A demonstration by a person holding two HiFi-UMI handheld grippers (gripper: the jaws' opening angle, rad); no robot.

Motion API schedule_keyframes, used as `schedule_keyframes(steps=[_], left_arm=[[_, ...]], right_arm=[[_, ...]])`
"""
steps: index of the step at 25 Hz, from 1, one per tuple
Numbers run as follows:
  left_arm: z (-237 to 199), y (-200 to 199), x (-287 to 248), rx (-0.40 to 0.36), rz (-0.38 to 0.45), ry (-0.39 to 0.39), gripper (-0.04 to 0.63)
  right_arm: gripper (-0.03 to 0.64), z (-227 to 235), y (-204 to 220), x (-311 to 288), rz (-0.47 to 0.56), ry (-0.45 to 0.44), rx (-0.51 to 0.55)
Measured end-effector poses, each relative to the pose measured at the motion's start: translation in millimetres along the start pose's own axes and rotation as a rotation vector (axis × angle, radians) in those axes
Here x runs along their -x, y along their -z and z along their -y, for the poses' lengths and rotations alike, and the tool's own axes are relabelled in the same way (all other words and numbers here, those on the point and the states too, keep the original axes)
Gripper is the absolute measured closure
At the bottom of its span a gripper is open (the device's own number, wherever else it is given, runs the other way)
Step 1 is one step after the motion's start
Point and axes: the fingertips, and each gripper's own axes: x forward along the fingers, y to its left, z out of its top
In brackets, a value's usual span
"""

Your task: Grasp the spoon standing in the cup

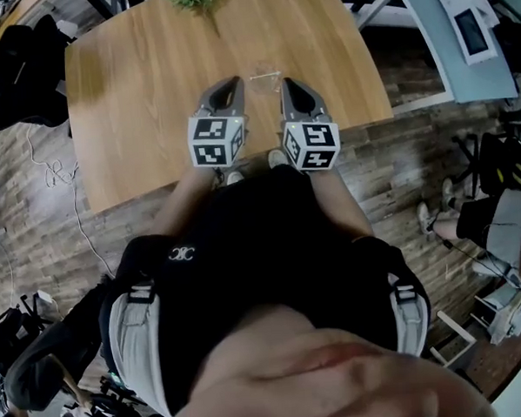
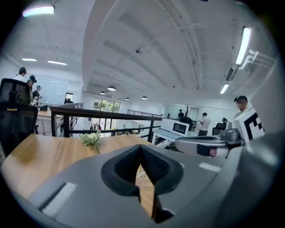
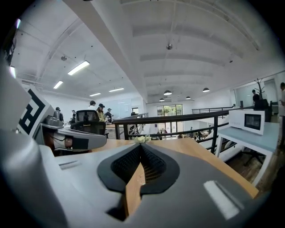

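Head view shows a clear cup [image 1: 265,76] on the wooden bench [image 1: 133,97], just beyond and between the left gripper [image 1: 234,81] and the right gripper [image 1: 285,82]. Both pairs of jaws are pressed together at the tips, holding nothing. The spoon is too faint to see, so its lean is unclear; its long axis is presumably near upright. Likely light, stiff and slick, it is best pinched on the handle above the fragile rim.

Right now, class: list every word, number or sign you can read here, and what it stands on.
Readable words or numbers: none.
White cube on the left tool: black square marker patterns, no letters.
White cube on the right tool: the same.
Small white emblem on the person's black top: too small to read.
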Motion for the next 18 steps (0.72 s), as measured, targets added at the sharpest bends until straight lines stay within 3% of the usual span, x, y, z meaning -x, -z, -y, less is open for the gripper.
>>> schedule_keyframes(steps=[5,11,18], left_arm=[[-1.8,-8.5,-16.3,0.007,0.011,-0.06,0.584],[-16.9,8.2,-20.6,0.036,-0.022,-0.139,0.584],[-32.3,19.4,-25.9,0.057,-0.061,-0.201,0.584]], right_arm=[[0.617,15.5,-0.6,-31.8,-0.032,-0.078,0.032],[0.617,16.5,28.0,-62.0,-0.121,-0.148,0.059],[0.616,36.9,75.1,-92.2,-0.236,-0.135,0.048]])
